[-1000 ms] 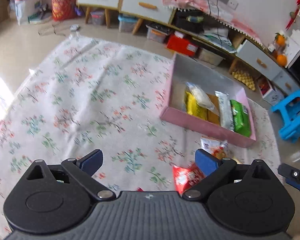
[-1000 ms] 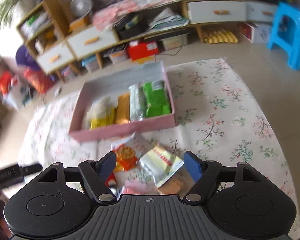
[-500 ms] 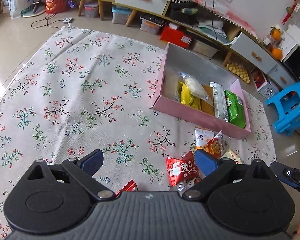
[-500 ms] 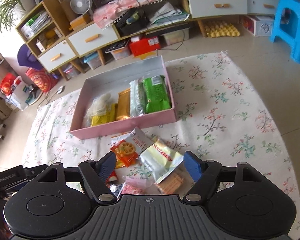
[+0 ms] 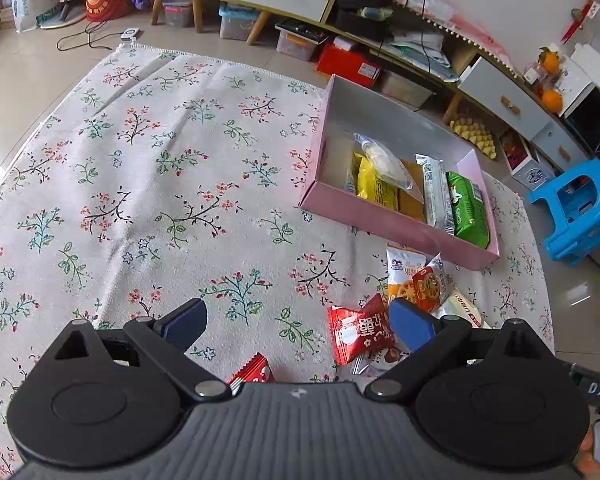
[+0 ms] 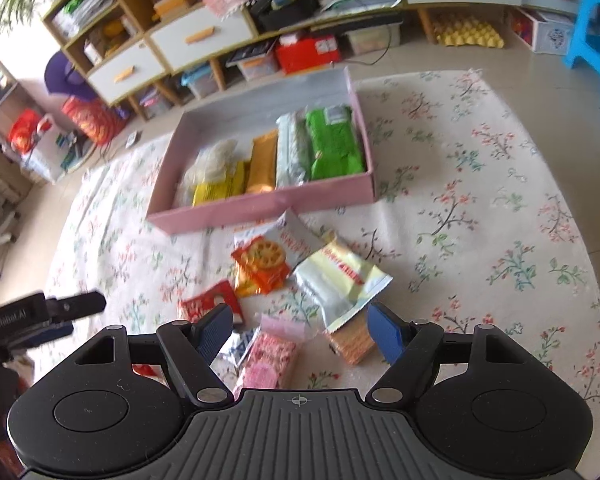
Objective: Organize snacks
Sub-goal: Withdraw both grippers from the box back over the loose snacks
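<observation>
- The right gripper [image 6: 300, 330] stood wide and empty, angled down over a loose heap of snack packets on the floral cloth [image 6: 480, 208] spread on the floor.
- Directly between its fingers lay a pink packet [image 6: 270, 356]; a silver-and-cream pouch [image 6: 338, 276] lay just ahead, its near corner reaching toward the right finger, and a tan wafer pack [image 6: 350, 342] lay under that corner, just inside the same finger.
- Further ahead sat an orange cracker packet [image 6: 260, 264], and beyond it the pink box [image 6: 260, 208], already holding a green pack [image 6: 334, 144] and other packs side by side along its near wall.
- The left gripper [image 5: 298, 322] was also wide and empty. A red packet [image 5: 360, 332] lay just inside its right finger, not touched; a smaller red one [image 5: 252, 370] peeked out close under the gripper body.
- These packets look light and soft, with slick, crinkly film that would likely slide between pads. Crackers and wafers inside would probably break under a hard squeeze.
- My judgement: take each across its flat middle or by a sealed end seam, gently, and from the top of the heap first, since overlapping packs would drag their neighbours.
- The pink packet seemed the easiest pick for the right gripper, being centred and uncovered.
- Free room in the box showed to the far side and left of the packs.
</observation>
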`<state>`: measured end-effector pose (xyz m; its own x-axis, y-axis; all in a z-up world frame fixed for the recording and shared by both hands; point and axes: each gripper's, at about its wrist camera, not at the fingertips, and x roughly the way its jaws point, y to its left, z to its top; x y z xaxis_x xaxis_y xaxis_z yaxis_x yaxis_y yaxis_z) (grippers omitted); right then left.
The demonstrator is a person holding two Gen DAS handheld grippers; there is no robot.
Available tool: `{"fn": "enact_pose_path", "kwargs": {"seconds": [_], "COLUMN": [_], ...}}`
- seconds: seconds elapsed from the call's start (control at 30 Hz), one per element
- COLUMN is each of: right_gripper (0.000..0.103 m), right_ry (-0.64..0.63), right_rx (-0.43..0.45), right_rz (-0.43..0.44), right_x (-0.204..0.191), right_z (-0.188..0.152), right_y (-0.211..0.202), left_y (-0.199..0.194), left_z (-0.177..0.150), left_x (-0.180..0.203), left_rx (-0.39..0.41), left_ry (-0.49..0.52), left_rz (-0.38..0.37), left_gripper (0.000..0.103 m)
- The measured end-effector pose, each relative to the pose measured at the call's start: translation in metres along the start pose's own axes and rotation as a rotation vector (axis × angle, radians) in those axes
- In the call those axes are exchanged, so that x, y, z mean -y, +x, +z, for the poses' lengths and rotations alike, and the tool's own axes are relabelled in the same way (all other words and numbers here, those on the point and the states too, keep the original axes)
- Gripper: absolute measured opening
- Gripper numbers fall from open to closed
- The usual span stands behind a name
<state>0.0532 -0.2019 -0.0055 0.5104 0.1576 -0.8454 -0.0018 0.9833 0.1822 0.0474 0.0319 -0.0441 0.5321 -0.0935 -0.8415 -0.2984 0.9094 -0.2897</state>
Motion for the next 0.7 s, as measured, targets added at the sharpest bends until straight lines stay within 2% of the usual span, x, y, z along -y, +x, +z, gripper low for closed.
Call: {"fn": "enact_pose_path", "kwargs": {"seconds": [0.2,0.43,0.7], "right_gripper": [0.076,0.076,0.076], "right_ry": [-0.003,-0.070,-0.097], "right_rx": [-0.061,-0.133,-0.141], "right_rz": [0.028,0.015,0.010], "right_x": [-0.005,-0.017,-0.021], "right_z": [-0.005,-0.014,-0.013], "right_y": [0.011,0.027,0.030], "left_y": [0.002,0.003,0.005], "left_z": [-0.001,-0.001,-0.002], "left_x": [0.001,0.001,0.002], "left_rx": [-0.007,-0.019,-0.034], "left_ry": [0.009,0.002,0.013], "left_rz": [0.004,0.001,-0.015], "left_gripper": [0.097,0.097,0.097]}}
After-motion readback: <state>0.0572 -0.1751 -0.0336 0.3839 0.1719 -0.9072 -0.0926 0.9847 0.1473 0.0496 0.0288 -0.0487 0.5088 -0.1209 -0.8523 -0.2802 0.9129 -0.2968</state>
